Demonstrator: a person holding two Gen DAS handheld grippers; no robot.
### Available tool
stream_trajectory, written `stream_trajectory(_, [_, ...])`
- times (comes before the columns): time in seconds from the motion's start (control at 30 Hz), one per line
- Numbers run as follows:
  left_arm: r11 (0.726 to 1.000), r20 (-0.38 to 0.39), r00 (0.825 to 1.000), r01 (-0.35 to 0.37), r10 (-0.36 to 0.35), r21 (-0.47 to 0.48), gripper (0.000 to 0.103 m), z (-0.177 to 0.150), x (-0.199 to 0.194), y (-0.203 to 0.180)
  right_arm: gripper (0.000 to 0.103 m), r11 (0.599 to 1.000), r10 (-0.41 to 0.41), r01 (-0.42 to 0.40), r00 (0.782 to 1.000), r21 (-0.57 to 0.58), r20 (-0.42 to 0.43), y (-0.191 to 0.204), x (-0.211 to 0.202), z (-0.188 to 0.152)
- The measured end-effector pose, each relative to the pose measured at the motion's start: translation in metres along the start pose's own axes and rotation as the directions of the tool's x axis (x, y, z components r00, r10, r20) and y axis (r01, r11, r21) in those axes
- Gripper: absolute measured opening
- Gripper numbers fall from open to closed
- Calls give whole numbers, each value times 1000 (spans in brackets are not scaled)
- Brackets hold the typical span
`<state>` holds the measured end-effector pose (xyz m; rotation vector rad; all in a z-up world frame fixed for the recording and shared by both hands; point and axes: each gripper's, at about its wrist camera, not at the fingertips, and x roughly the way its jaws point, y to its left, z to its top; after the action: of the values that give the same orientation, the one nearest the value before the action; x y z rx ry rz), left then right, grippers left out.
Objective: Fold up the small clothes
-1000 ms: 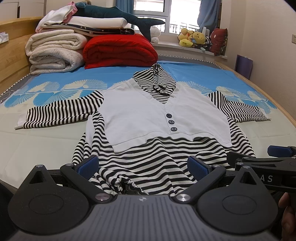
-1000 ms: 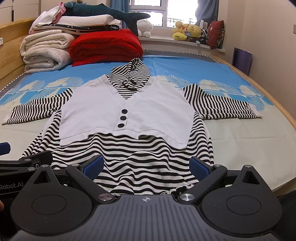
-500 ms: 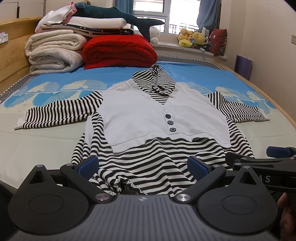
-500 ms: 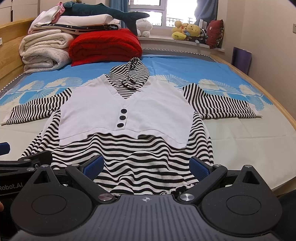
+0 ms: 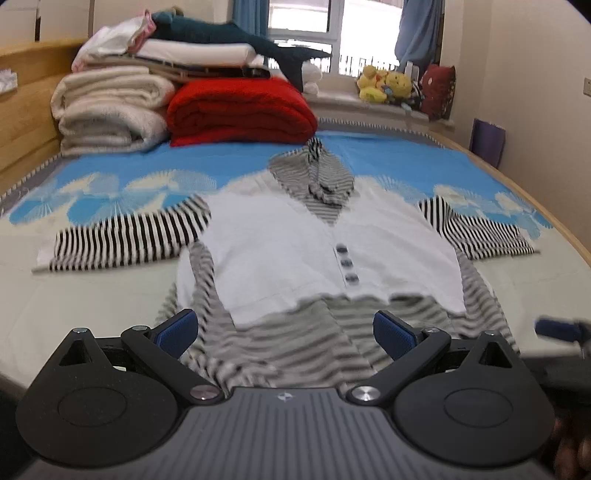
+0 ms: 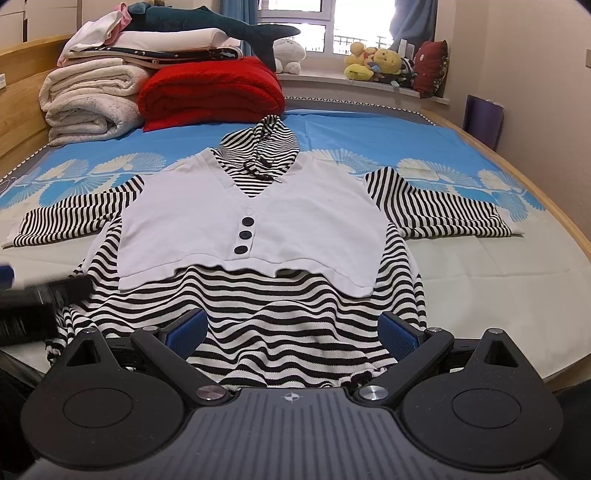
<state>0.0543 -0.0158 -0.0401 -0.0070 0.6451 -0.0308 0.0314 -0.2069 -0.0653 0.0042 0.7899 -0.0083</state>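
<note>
A small striped black-and-white hooded dress with a white buttoned vest front [image 6: 251, 218] lies flat on the bed, sleeves spread out left and right, hood pointing away. It also shows in the left wrist view [image 5: 325, 243], blurred. My left gripper [image 5: 286, 332] is open over the dress's lower left hem. My right gripper [image 6: 291, 332] is open over the lower right hem. Neither holds cloth. The left gripper's body shows at the left edge of the right wrist view [image 6: 33, 306].
A stack of folded cream blankets [image 6: 88, 99] and a red blanket [image 6: 210, 92] sit at the bed's head, a plush shark [image 6: 218, 27] on top. Plush toys [image 6: 373, 59] line the windowsill. A wooden bed rail [image 6: 546, 206] runs along the right.
My left gripper has moved up and forward over the dress, blurring its view. The right gripper has shifted slightly. The dress lies as before.
</note>
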Motion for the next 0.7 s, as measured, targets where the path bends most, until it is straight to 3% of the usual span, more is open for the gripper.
stream_trajectory(0.13, [999,71,997,-26,24,30,78,46,18,22,96,1000,0,0,1000,9,10,-2,-2,2])
stream_trajectory(0.2, [999,105,994,-36,32,36,62,69,33,37,94,1000,0,0,1000,8,23,-4,-3,2])
stream_trajectory(0.3, [997,139,988,-74,69,28,48,101,67,70,74,1000,10,-11,999,26,44,-9,-4,3])
stream_trajectory(0.37, [995,129,986,-102,102,-6,37,117,97,100,56,999,20,-23,998,41,54,-13,-3,4])
stream_trajectory(0.4, [992,109,986,-125,128,-33,32,123,114,118,53,999,20,-23,998,44,61,-14,-2,5])
stream_trajectory(0.5, [973,35,978,-198,204,-122,29,128,160,170,50,998,16,-20,996,53,82,-17,-2,9])
stream_trajectory(0.6, [939,-46,957,-291,288,-182,29,114,199,224,50,998,17,-24,994,63,104,-22,-3,19])
stream_trajectory(0.7, [905,-144,942,-331,302,-267,29,90,223,278,53,998,35,-40,993,49,111,-27,-2,37])
